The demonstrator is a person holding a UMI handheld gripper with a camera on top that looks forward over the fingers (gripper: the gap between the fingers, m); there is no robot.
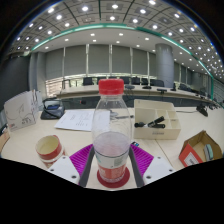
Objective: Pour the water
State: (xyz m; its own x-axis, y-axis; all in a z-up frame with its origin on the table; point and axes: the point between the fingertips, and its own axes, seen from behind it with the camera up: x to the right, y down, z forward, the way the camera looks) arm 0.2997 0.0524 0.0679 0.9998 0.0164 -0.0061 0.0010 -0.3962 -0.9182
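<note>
Gripper view shows the gripper [113, 163] pinching a clear plastic bottle [112, 135] at its lower part, with the purple pads [81, 157] pressed against both sides of it. The bottle stands upright between the fingers, its red cap [111, 87] on, a pale label around its middle and a reddish base low down. Just left of the fingers, a small round cup with a brown rim [49, 149] sits on the light surface [60, 139]. To the right, a tan cardboard box [201, 149] rests near the surface's edge. Beyond the bottle lies an open white box [158, 119] holding a dark item, and sheets of paper [79, 120] lie to its left. Farther left sits a clear plastic container [21, 108]. Behind all this stretch long desks [150, 95] and a row of windows [110, 60] under ceiling lights.
</note>
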